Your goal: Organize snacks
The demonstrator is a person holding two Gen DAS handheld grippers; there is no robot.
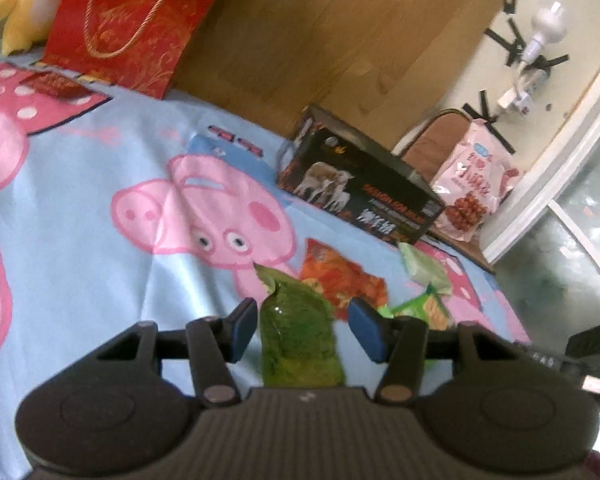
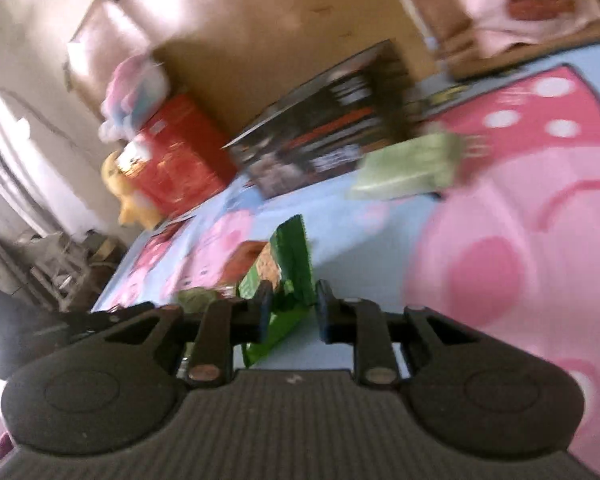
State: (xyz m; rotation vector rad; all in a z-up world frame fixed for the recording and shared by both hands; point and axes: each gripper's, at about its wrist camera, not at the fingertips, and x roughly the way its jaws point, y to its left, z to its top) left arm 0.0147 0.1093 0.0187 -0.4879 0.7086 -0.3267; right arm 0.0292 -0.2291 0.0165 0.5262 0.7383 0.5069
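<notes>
My left gripper is open, its blue pads on either side of a green seaweed-like snack pack lying on the Peppa Pig sheet; the pads stand apart from it. Beyond it lie an orange snack bag, a pale green pack and a bright green bag. My right gripper has its fingers around that bright green bag; a gap shows at the right pad, so the grip is unclear. The pale green pack lies farther ahead.
A black open box with animal pictures stands at the bed's far edge, also in the right wrist view. A pink snack bag leans beside it. A red gift bag and yellow plush toy stand far left.
</notes>
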